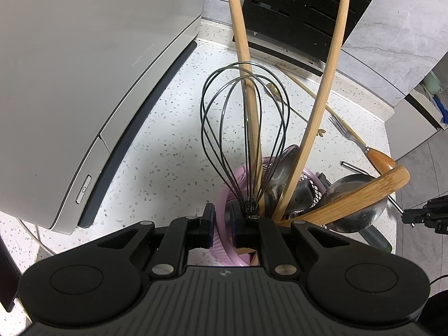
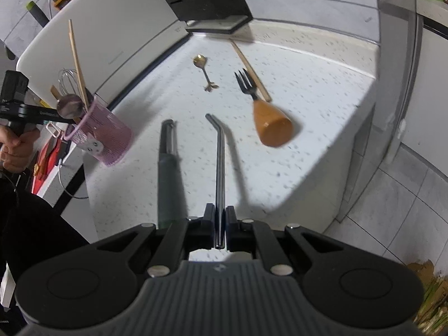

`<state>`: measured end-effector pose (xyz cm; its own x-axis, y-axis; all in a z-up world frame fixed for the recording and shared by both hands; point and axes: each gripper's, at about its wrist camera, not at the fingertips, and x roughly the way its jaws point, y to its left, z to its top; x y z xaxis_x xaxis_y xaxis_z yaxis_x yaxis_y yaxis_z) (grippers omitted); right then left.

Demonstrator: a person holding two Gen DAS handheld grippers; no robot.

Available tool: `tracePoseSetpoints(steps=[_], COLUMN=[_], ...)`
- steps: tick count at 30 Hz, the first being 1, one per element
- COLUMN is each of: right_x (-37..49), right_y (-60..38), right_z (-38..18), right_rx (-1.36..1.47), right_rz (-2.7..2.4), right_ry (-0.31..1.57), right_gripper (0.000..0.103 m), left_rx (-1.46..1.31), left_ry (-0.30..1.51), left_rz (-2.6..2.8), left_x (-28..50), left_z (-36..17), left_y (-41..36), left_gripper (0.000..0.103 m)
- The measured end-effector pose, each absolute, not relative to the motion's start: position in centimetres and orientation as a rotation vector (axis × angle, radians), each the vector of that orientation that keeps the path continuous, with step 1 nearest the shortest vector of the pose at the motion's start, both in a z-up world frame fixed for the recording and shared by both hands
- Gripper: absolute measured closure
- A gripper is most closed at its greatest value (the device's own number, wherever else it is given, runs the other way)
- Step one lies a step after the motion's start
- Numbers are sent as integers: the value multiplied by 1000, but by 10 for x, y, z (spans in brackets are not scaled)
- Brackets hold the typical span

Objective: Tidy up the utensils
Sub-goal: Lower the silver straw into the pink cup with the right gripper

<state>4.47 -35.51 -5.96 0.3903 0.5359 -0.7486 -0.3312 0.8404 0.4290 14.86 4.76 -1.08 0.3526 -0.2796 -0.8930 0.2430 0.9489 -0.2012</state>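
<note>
Right gripper [image 2: 220, 218] jaws found pinching bent stainless-steel drinking straw [image 2: 219, 168] near its straight end, above speckled white desk [image 2: 308, 106]. Judged light, stiff, slippery; mid-shaft hold advised. Left gripper [image 1: 222, 218] jaws clamped on pink mesh utensil cup [image 1: 224, 196] rim.

Bright overhead light, hard shadows, fisheye bending, right view motion-blurred

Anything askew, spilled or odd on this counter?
The pink mesh holder is tilted rather than upright, the left gripper clamped on its rim. The wooden-handled fork, gold spoon and peeler lie scattered. Nothing looks spilled or broken.
</note>
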Motion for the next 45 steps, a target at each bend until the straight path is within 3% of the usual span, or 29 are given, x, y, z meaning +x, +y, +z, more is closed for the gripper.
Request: tracePoseSetpoints(steps=[24,45], right_x=[52,1], right_y=[-319,-225], right_z=[14,99], right_rx=[176,-228], right_rz=[587,758], right_ry=[813,785], right_gripper=[100,100], left_rx=[-37,-41], left_ry=[1167,1170], left_rz=[-337,-343], left_x=[149,149], left_z=[-11,-12], left_y=[48,49], left_gripper=[91,90])
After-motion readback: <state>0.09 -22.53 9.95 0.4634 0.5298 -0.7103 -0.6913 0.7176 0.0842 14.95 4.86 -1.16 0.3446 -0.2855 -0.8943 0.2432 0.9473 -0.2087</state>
